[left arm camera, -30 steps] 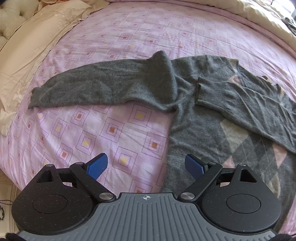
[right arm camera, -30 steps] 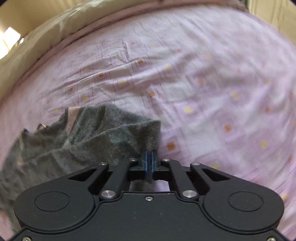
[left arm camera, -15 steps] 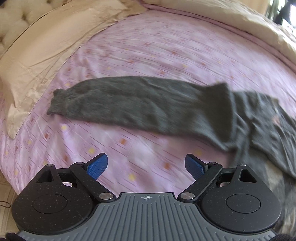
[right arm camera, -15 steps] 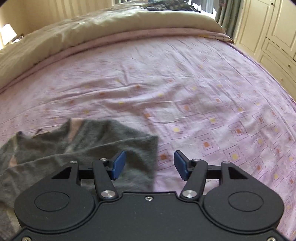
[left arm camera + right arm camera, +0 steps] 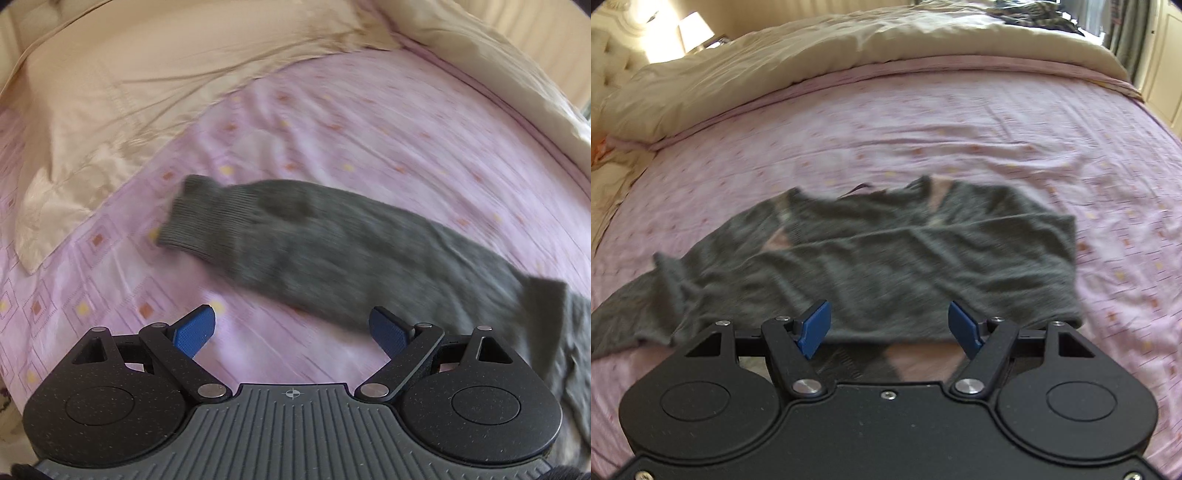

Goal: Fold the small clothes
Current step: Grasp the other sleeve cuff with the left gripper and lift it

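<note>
A grey knit sweater (image 5: pixel 886 258) with pink argyle patches lies on the pink patterned bedsheet (image 5: pixel 960 122), its right sleeve folded across the chest. In the left wrist view its other sleeve (image 5: pixel 314 240) stretches out flat, with the ribbed cuff (image 5: pixel 192 221) pointing towards the pillow. My left gripper (image 5: pixel 291 328) hovers open just short of that sleeve, nothing between its blue pads. Over the sweater's near part my right gripper (image 5: pixel 888 325) is open and holds nothing.
A cream pillow (image 5: pixel 147 74) lies beyond the cuff at the upper left. A cream duvet (image 5: pixel 849 48) is bunched along the far side of the bed. A lamp (image 5: pixel 694 29) stands at the far left, cupboards (image 5: pixel 1167 74) at the far right.
My right gripper let go of the folded sleeve, opened and drew back over the sweater. My left gripper swung left along the outstretched sleeve towards its cuff and stayed open.
</note>
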The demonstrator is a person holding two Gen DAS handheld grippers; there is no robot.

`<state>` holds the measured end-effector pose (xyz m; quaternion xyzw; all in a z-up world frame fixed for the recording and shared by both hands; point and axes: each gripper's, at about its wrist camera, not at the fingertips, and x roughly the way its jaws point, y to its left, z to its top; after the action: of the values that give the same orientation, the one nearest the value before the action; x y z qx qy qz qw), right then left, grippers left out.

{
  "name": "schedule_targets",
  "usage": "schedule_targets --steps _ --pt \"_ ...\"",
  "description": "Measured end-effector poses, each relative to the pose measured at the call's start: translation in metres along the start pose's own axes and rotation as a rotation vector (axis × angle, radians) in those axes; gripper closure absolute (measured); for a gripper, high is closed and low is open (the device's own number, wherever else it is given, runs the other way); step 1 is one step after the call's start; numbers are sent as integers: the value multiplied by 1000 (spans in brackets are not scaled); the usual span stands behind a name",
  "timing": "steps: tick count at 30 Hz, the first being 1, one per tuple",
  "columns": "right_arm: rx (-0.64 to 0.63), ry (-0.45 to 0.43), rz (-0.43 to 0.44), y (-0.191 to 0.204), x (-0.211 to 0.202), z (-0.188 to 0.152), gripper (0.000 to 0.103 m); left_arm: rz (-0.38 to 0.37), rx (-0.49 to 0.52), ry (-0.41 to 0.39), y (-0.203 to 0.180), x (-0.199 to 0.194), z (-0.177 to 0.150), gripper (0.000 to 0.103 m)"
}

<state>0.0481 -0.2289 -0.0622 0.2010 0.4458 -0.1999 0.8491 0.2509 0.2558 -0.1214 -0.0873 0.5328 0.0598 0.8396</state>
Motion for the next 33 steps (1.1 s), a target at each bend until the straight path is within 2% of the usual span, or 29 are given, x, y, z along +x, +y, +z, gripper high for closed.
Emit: schedule_targets --steps 7,12,14,16,18,20,22,24,28,33 --pt "-22 45 31 43 -2 -13 30 -26 -97 29 35 32 23 12" --pt "-38 56 37 61 -5 -17 30 -24 -75 -12 36 43 37 12" --pt "-43 55 39 66 -7 -18 30 -26 -65 -36 37 44 40 27" --pt "-47 56 41 69 -8 -19 30 -4 -49 -58 35 43 42 67" --pt "-47 58 48 70 -9 -21 30 -71 -73 -71 36 40 43 92" --pt "-49 62 55 69 -10 -23 30 -97 -101 -102 35 31 43 93" --pt "-52 65 61 67 -10 -24 30 -95 -87 -169 27 12 42 94" --pt "-48 64 74 64 -11 -24 30 -131 -76 -220 17 -9 44 94" --pt "-31 59 98 53 -13 -28 30 -208 -1 -328 -18 -62 49 94" --pt "-17 66 140 30 -16 -34 30 -324 125 -457 -86 -128 43 94"
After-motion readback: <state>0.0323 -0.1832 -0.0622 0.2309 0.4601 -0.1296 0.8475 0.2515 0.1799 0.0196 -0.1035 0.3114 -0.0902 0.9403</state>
